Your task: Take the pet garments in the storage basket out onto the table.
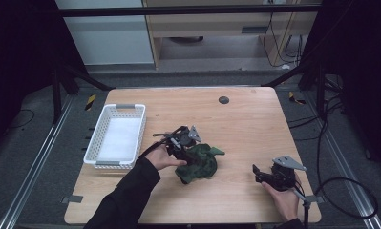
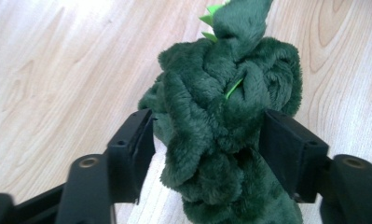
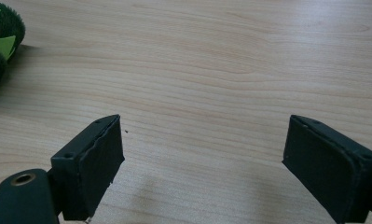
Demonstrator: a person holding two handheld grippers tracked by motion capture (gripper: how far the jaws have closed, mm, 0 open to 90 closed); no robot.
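Fuzzy green plush toy (image 2: pixel 221 140), smooth matt wooden table (image 1: pixel 245 129)

left gripper (image 1: pixel 190 160) mid-table, jaws closed on the plush (image 2: pixel 225 135), held by left hand (image 1: pixel 163 157). right gripper (image 1: pixel 258 173) low near the right edge, jaws spread wide, nothing between.

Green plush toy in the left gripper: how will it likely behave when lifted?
The green plush toy bulges around the left gripper, so it is probably soft and floppy, sagging when lifted. The deep pile suggests a non-slip grip. It looks light and unlikely to break.
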